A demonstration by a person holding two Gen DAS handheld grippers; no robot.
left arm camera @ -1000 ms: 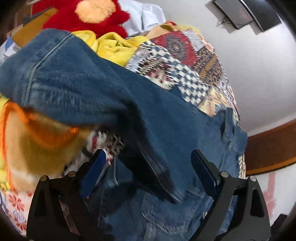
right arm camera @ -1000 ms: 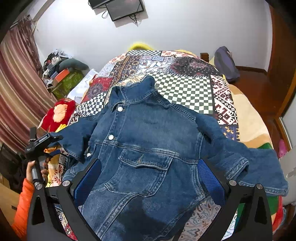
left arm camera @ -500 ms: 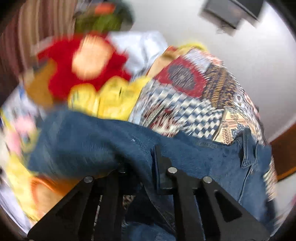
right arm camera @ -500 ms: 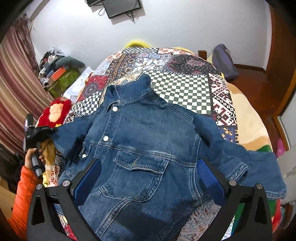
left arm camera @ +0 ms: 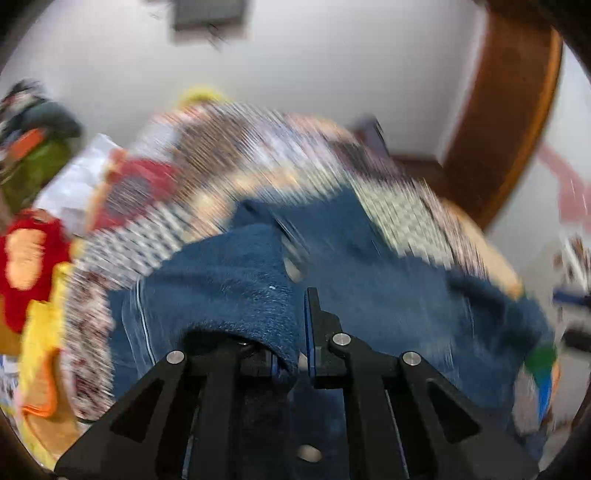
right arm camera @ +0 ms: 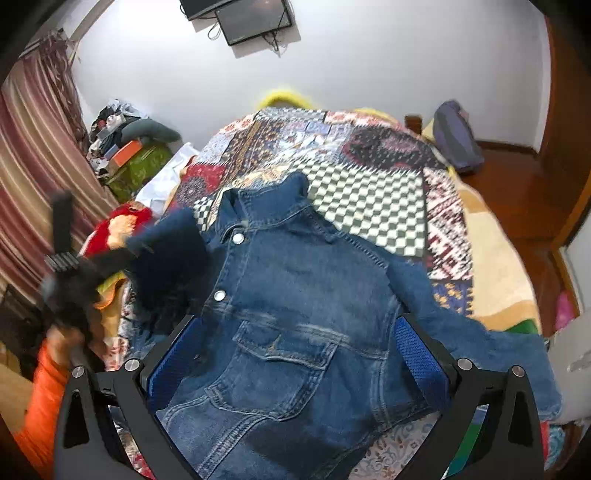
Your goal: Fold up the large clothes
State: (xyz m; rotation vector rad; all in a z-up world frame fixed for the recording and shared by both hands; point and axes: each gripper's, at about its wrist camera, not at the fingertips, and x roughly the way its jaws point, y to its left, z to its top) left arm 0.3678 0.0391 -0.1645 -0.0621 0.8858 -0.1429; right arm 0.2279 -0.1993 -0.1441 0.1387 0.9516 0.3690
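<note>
A blue denim jacket (right arm camera: pixel 303 306) lies front up on the patchwork bedspread (right arm camera: pixel 373 199), collar toward the far wall. My left gripper (left arm camera: pixel 293 354) is shut on the jacket's left sleeve (left arm camera: pixel 236 280) and holds it lifted; in the right wrist view the gripper (right arm camera: pixel 122 254) and the raised sleeve (right arm camera: pixel 170 251) are blurred at the jacket's left. The other sleeve (right arm camera: pixel 491 343) lies spread out to the right. My right gripper (right arm camera: pixel 295 354) is open and empty above the jacket's chest pocket (right arm camera: pixel 284 354).
A red plush toy (right arm camera: pixel 118 225) and yellow cloth (left arm camera: pixel 40 332) lie at the bed's left edge. Clutter is piled by the striped curtain (right arm camera: pixel 33 184). A dark bag (right arm camera: pixel 456 136) sits at the far right corner. A monitor (right arm camera: pixel 255 18) hangs on the wall.
My left gripper has shut on the left sleeve and swung it up and to the right, toward the jacket's body. The right gripper has stayed open and nearly still.
</note>
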